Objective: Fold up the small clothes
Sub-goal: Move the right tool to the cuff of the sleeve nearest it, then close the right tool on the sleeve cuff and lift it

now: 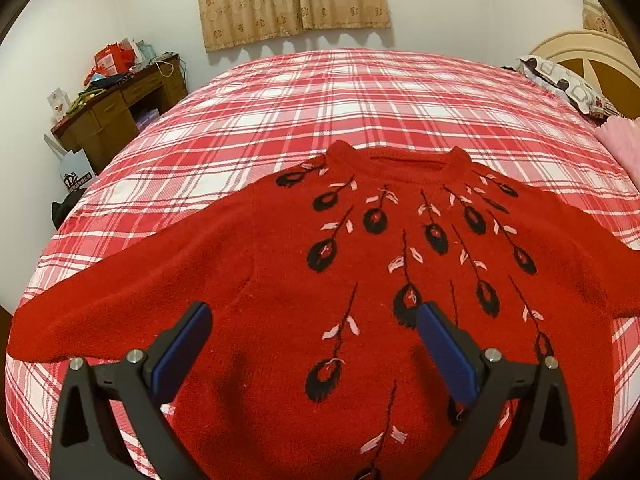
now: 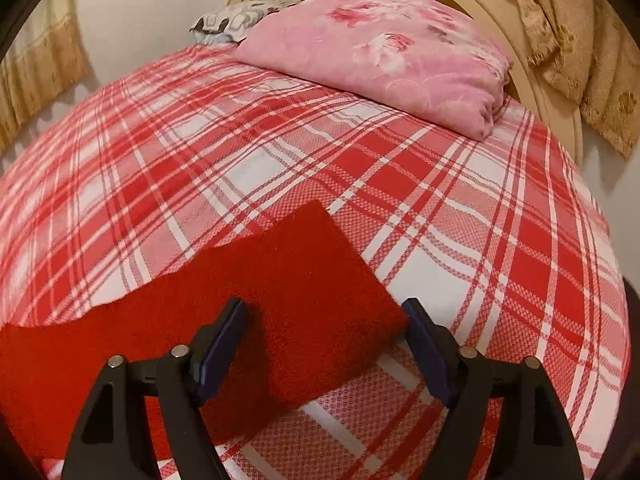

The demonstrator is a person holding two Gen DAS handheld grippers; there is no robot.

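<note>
Now both grippers are hanging spread: the left gripper (image 1: 314, 318) over the sweater (image 1: 360, 280), the right gripper (image 2: 324, 312) straddling its sleeve end (image 2: 304, 280); a shallow pinch risks slipping.

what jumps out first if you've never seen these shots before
A bright red sweater with black feather motifs lies spread flat, front up, on the red-and-white plaid bed. The open left gripper hovers over its lower body, while the open right gripper hangs over the end of one sleeve. A folded pink floral quilt sits by the headboard.
</note>
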